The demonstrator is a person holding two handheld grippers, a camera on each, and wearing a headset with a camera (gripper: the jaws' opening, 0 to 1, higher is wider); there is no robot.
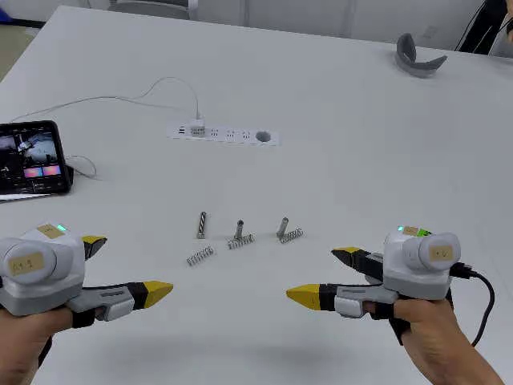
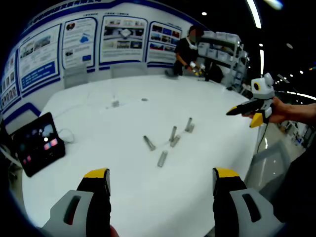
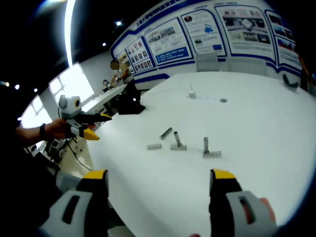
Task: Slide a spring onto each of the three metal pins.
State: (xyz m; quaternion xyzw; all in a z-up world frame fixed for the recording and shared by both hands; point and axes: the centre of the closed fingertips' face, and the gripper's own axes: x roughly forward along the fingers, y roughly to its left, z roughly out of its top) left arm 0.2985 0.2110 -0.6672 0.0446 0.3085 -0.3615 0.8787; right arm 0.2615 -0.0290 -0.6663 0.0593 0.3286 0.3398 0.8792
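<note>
Table [image 1: 337, 104] | pins [image 1: 239, 230], springs [image 1: 200, 256] mid-surface | left gripper [image 1: 128, 265], right gripper [image 1: 319, 273] spread, flanking

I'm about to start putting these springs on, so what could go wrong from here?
The three springs lie loose on the table, so one may roll or flick away when pinched. The middle pin and right pin stand upright close beside their springs; the open left tongs or right tongs could knock them over. The left pin lies flat and likely needs standing first.

Grey, yellow-tipped left tongs [image 1: 128, 265] and right tongs [image 1: 314, 273]
</note>
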